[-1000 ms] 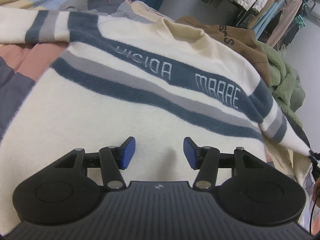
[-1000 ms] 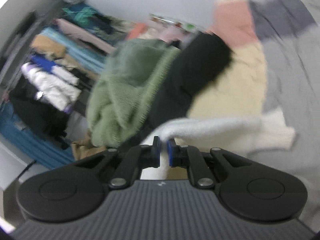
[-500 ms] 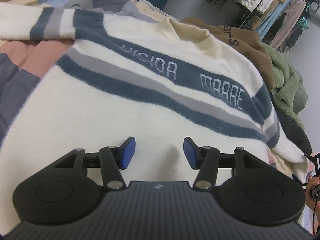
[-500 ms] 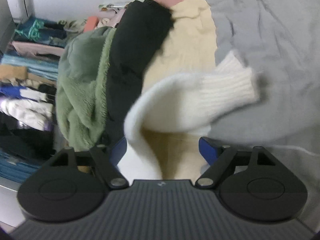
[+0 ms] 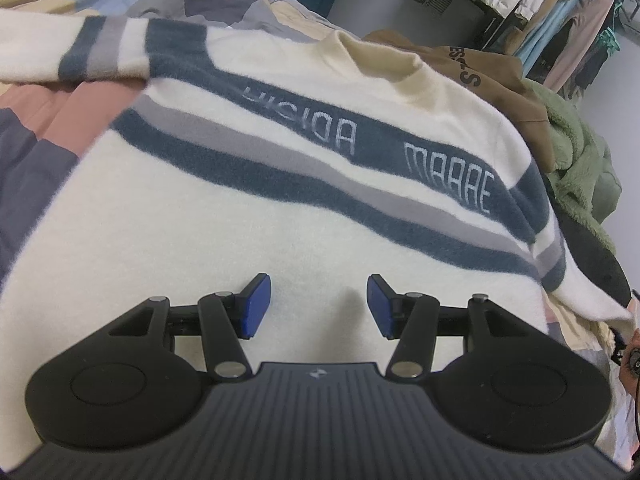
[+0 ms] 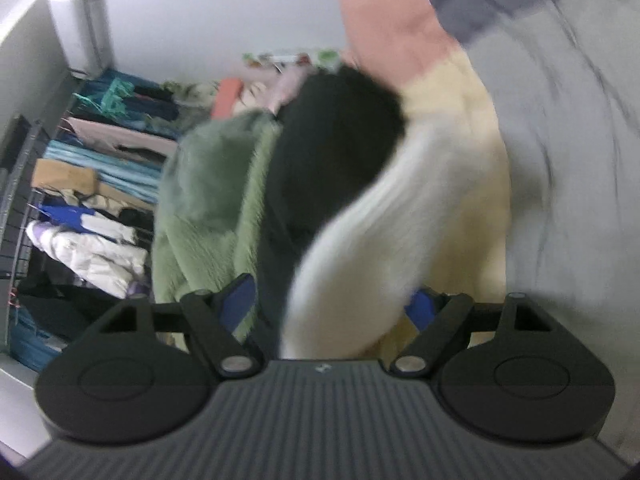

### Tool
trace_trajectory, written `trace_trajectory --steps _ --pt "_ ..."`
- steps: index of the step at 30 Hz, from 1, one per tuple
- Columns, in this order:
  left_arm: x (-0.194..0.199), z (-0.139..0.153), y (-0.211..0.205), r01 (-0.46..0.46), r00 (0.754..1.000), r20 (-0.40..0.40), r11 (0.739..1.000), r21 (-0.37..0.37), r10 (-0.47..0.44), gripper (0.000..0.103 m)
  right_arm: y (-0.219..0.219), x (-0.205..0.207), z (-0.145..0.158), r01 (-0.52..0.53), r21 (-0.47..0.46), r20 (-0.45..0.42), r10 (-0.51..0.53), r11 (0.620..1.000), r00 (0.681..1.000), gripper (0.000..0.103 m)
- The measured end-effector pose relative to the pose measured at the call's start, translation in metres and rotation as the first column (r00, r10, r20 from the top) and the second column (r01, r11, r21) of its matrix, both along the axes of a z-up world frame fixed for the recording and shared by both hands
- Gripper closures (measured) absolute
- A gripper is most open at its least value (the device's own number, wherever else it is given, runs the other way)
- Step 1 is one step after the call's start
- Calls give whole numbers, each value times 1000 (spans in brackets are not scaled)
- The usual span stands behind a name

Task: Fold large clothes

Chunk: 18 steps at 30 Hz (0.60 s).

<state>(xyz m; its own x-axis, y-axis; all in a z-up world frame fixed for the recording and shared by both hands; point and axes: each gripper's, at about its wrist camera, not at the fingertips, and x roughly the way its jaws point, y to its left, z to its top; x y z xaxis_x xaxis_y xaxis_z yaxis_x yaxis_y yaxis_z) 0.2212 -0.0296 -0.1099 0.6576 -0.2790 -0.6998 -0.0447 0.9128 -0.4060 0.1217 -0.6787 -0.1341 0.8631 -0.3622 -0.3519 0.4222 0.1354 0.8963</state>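
Observation:
A cream sweater (image 5: 280, 208) with blue and grey stripes and mirrored lettering lies spread flat on the bed. One striped sleeve (image 5: 80, 52) stretches to the far left. My left gripper (image 5: 318, 306) stands open just above the sweater's lower body, with only flat fabric under its blue pads. In the blurred right wrist view, the sweater's other sleeve (image 6: 360, 248), white and fuzzy, lies loose between the wide-open jaws of my right gripper (image 6: 332, 304). The pads do not press on it, and the sleeve hides part of the right pad.
A brown hoodie (image 5: 480, 68), a green fleece (image 6: 204, 200) and a black garment (image 6: 332, 140) are piled beside the sweater's right shoulder. A patchwork quilt (image 5: 40, 120) and grey sheet (image 6: 568, 120) cover the bed. A clothes rack (image 6: 92, 184) stands beyond the bed.
My right gripper went from shut on the sleeve to wide open and let it go. The sleeve dropped beside the sweater's right edge. My left gripper kept still.

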Motion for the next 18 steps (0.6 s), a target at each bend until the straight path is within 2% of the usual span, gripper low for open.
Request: trace_trajectory --steps 5,8,13,15,18 --pt "3 -2 -2 7 1000 -2 1000 8 -7 41 -26 -32 15 106 -102 88 -97 989 991 22" --pt "6 -3 -5 7 1000 -1 1000 19 -7 41 -44 -49 14 132 -94 93 -123 987 988 22" --pt "7 -4 -6 1 1000 -2 1000 22 -1 40 -53 -51 -1 65 5 48 -65 998 997 22" --pt "6 -4 -7 1 1000 0 1000 26 -1 41 -46 -47 -7 20 46 23 -21 999 1000 22" --pt "5 -4 -8 3 1000 5 999 35 -3 40 -27 -45 -13 -47 60 -16 48 997 999 22"
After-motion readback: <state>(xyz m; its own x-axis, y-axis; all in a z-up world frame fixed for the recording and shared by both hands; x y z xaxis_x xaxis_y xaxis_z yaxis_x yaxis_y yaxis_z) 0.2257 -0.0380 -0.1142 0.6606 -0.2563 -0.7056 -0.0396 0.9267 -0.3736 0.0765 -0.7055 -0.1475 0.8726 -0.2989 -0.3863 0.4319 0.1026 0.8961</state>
